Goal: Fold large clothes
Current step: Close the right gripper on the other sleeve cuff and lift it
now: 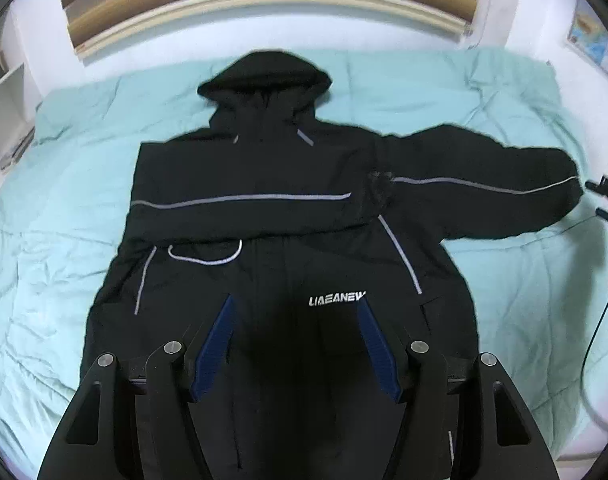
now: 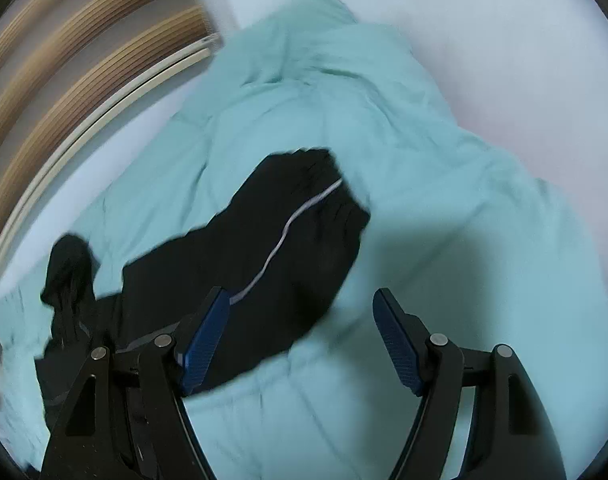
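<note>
I see the black hooded jacket (image 1: pixel 288 216) spread flat on the bed's pale green duvet (image 1: pixel 64 240), hood (image 1: pixel 264 76) towards the headboard (image 1: pixel 264 4). One sleeve (image 1: pixel 240 200) lies folded across the chest, its grey piping running sideways; the other sleeve (image 1: pixel 483 196) stretches straight out to the side, cuff near the duvet's edge. White lettering shows low on the jacket's front.

My left tool (image 1: pixel 296 344) hangs over the lower part of the jacket, its blue pads spread apart with nothing between them.

My right tool (image 2: pixel 300 340) is above the outstretched sleeve (image 2: pixel 296 240), its fingers wide apart and empty, one blue pad (image 2: pixel 206 344) over the sleeve and the other over bare duvet (image 2: pixel 463 240). In the left view its tip (image 1: pixel 601 200) shows just past the cuff.

The white wall (image 2: pixel 463 40) lies beyond the bed.
</note>
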The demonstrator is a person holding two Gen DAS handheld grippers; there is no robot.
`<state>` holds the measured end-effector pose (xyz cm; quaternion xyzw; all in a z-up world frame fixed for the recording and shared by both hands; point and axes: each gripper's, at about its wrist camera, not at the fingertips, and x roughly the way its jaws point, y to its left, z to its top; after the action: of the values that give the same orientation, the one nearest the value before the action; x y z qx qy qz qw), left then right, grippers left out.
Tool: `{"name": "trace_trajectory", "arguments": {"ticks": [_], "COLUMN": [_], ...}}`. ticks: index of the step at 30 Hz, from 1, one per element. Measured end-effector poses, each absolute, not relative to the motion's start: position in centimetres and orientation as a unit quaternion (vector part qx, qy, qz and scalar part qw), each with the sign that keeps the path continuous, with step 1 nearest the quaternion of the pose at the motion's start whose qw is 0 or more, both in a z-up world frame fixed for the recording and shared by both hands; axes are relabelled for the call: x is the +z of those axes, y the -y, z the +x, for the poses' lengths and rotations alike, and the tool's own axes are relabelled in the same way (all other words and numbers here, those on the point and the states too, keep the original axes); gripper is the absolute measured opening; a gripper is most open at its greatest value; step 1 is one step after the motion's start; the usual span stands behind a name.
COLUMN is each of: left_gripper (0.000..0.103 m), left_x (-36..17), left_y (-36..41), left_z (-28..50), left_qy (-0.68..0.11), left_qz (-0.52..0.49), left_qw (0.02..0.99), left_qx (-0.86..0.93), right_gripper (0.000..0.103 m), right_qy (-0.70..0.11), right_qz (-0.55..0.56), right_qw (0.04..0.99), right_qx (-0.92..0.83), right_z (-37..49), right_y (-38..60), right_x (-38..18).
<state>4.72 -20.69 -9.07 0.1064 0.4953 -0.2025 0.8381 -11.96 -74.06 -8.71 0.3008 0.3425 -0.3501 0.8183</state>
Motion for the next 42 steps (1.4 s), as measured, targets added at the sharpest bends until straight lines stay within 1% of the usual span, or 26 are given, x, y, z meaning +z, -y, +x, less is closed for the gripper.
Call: {"name": "trace_trajectory", "arguments": {"ticks": [6, 9, 13, 14, 15, 16, 17, 18, 20, 24, 28, 32, 35, 38, 42], "left_gripper": [0.065, 0.065, 0.065, 0.065, 0.065, 0.065, 0.065, 0.065, 0.065, 0.065, 0.065, 0.065, 0.066, 0.066, 0.067], "left_x": [-10.9, -11.6, -12.7, -13.1, -13.4, -13.9, -14.4, -14.9, -15.8, -16.7, -18.8, -24.1, -27.0, -27.2, -25.8], "left_y": [23.2, 24.5, 26.5, 27.1, 27.9, 28.8, 29.8, 30.7, 32.9, 37.0, 41.5, 45.0, 45.9, 45.9, 45.1], "left_z": [5.8, 6.2, 6.5, 6.6, 6.8, 7.0, 7.3, 7.6, 8.6, 11.3, 14.9, 17.5, 18.0, 18.0, 17.5], "left_qy": [-0.516, -0.521, -0.527, -0.529, -0.530, -0.529, -0.526, -0.526, -0.523, -0.511, -0.514, -0.571, -0.590, -0.589, -0.577], "left_qz": [0.128, 0.139, 0.152, 0.153, 0.151, 0.150, 0.151, 0.153, 0.151, 0.136, 0.132, 0.131, 0.138, 0.137, 0.143], "left_qw": [0.824, 0.819, 0.810, 0.807, 0.804, 0.802, 0.801, 0.800, 0.795, 0.789, 0.778, 0.733, 0.723, 0.722, 0.721], "left_qx": [-0.195, -0.198, -0.208, -0.213, -0.222, -0.233, -0.241, -0.246, -0.267, -0.312, -0.336, -0.345, -0.332, -0.337, -0.356], "right_gripper": [0.076, 0.078, 0.079, 0.074, 0.066, 0.043, 0.039, 0.037, 0.024, 0.021, 0.020, 0.020, 0.020, 0.020, 0.020], "right_qy": [-0.348, -0.350, -0.348, -0.349, -0.351, -0.356, -0.360, -0.362, -0.369, -0.349, -0.313, -0.340, -0.361, -0.373, -0.386], "right_qz": [0.331, 0.343, 0.339, 0.333, 0.326, 0.323, 0.328, 0.329, 0.294, 0.235, 0.243, 0.262, 0.260, 0.276, 0.260], "right_qw": [0.808, 0.807, 0.825, 0.829, 0.834, 0.837, 0.838, 0.840, 0.849, 0.869, 0.859, 0.831, 0.815, 0.800, 0.795], "right_qx": [-0.342, -0.330, -0.289, -0.283, -0.275, -0.263, -0.248, -0.235, -0.237, -0.260, -0.325, -0.354, -0.370, -0.381, -0.389], "right_z": [-9.4, -8.4, -6.8, -6.6, -6.1, -5.6, -5.3, -4.9, -4.3, -5.2, -8.1, -8.3, -8.2, -8.1, -7.2], "right_y": [80.5, 81.9, 81.1, 80.8, 80.4, 79.9, 79.6, 79.1, 77.7, 75.2, 76.6, 78.9, 79.5, 80.2, 79.9], "right_x": [-11.9, -13.1, -13.3, -13.1, -13.0, -13.1, -13.3, -13.4, -12.7, -10.0, -8.5, -10.8, -12.6, -14.0, -13.9]}}
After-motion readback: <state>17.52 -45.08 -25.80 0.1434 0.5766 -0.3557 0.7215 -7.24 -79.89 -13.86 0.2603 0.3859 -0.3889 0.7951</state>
